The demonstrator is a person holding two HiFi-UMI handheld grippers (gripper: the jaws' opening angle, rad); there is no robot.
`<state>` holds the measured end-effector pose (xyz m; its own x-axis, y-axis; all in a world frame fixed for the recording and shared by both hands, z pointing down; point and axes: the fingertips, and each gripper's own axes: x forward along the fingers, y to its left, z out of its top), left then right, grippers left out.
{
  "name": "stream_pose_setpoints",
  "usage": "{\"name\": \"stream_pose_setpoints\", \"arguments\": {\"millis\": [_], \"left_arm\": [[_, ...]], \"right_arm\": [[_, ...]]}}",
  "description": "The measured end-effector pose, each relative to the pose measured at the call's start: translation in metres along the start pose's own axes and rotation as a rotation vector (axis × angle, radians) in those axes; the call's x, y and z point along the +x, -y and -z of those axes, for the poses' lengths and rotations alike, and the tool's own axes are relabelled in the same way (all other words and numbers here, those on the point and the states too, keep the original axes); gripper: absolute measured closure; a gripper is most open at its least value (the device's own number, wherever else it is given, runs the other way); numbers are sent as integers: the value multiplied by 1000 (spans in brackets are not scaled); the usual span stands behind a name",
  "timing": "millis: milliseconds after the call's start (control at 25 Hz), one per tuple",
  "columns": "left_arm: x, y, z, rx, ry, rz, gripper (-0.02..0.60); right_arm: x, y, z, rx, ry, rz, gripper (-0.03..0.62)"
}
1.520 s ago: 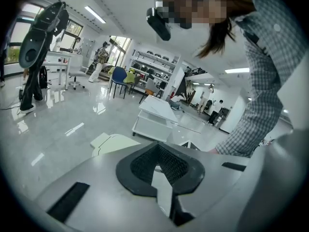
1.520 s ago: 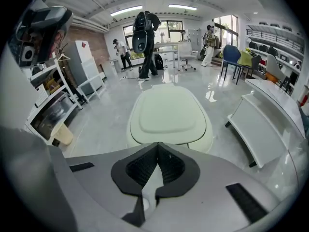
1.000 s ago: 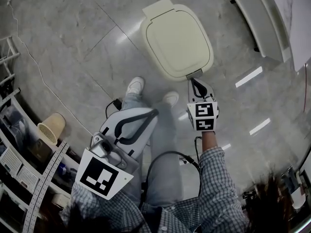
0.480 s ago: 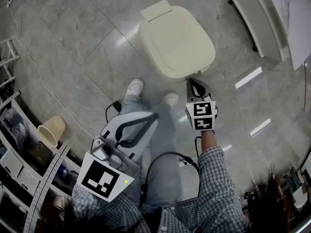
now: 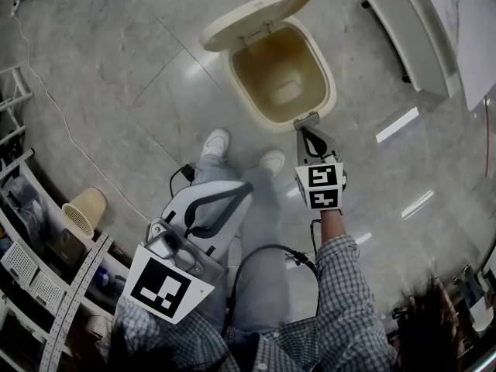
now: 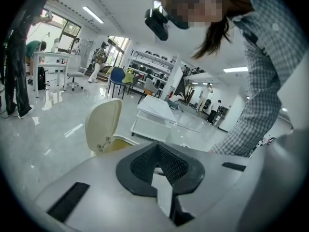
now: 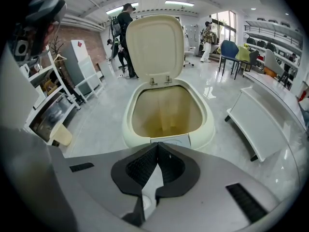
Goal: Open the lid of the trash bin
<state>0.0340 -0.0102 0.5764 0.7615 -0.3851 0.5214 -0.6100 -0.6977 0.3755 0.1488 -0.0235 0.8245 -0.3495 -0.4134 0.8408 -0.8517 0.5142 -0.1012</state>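
Jaws on the right gripper [image 5: 308, 130] [image 7: 157, 148] are pressing together tip to tip, pinching nothing. Their tips are pointing at a grey tab [image 5: 307, 119] [image 7: 170, 140] on the near rim of the trash bin [image 5: 332, 91] [image 7: 126, 129]. They are sitting right at it and possibly touching, though neither view is settling that. Beyond the tab the cream bin is standing wide open with its tan inside showing. The lid [image 5: 256, 12] [image 7: 154, 45] is standing upright on its hinges at the rim farthest from this gripper. Off to this gripper's right a white bench [image 5: 411, 29] [image 7: 260, 124] is resting on the glossy floor [image 5: 116, 68], apart from the bin.

The left gripper [image 5: 246, 181] [image 6: 157, 148] is hanging beside the person's leg, well apart from the bin, its jaws likewise meeting with nothing between them. In its own view the raised lid [image 6: 102, 124] is showing ahead and to the left. Just ahead of this gripper in the head view, the person's shoes [image 5: 216, 139] are pointing toward the bin. Out to its left a small wicker basket [image 5: 81, 205] is sitting by the shelving [image 5: 46, 285].
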Motion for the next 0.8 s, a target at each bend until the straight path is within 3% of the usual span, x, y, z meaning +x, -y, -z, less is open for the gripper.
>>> {"name": "stream_pose_setpoints", "arguments": {"millis": [440,800], "left_arm": [[-7,1,-15,20,27,-7,577],[-22,10,-39,96,34,13,577]], "right_arm": [[-15,1,-5,31,42,12,574],[-58,6,-25,36,89,57,574]]}}
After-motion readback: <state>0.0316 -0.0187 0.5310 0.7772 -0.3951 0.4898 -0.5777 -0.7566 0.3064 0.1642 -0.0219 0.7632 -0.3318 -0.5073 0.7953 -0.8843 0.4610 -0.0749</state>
